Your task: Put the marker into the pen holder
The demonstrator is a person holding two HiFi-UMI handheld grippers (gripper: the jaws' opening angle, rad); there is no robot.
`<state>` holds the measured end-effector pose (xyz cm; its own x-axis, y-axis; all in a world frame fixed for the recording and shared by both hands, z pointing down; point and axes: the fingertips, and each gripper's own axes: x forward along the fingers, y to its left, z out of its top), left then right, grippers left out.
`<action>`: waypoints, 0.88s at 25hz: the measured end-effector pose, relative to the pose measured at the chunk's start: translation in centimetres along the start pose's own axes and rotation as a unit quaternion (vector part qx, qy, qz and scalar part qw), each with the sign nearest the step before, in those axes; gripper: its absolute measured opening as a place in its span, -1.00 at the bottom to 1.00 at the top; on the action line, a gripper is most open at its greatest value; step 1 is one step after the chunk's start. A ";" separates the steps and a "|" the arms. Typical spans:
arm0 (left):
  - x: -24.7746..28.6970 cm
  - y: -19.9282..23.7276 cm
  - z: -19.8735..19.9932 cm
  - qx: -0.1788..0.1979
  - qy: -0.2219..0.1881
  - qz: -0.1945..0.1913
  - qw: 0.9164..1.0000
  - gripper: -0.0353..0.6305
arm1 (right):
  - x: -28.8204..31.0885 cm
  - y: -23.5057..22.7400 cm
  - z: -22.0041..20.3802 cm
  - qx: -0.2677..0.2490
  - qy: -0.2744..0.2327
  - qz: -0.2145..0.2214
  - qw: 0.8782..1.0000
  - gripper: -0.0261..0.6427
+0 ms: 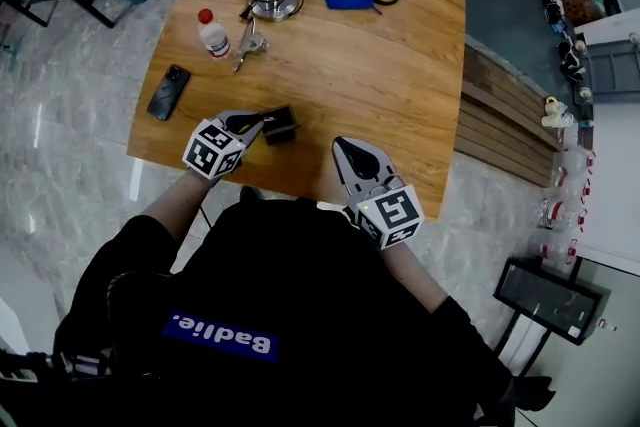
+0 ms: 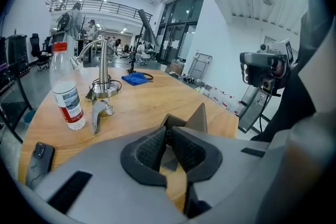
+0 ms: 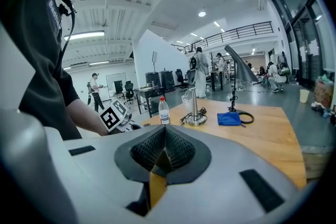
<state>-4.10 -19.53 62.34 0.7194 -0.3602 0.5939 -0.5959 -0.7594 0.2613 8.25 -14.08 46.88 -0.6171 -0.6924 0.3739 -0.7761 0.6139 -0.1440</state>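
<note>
Pen holder [image 1: 282, 126], a dark box, stands on the wooden worktop [image 1: 400, 65] just beyond the left hand-held gripper [image 2: 168, 131]. Its jaws are together and empty, as are those of the right hand-held gripper [image 3: 165, 131]. No marker is discernible. Best to find it first, then grip it mid-barrel.

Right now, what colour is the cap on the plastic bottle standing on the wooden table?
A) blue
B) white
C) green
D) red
D: the plastic bottle has a red cap, clear in both the head view and the left gripper view.
</note>
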 end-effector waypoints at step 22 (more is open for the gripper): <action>-6.7 -4.1 6.6 0.069 -0.122 0.000 0.990 -0.76 | 1.5 2.1 1.2 -0.012 -0.012 0.015 1.000 -0.90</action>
<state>-4.12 -17.60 52.32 0.7947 -0.4671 0.3877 -0.5531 -0.8203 0.1453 5.58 -14.31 46.02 -0.6432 -0.6825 0.3471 -0.7540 0.6434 -0.1323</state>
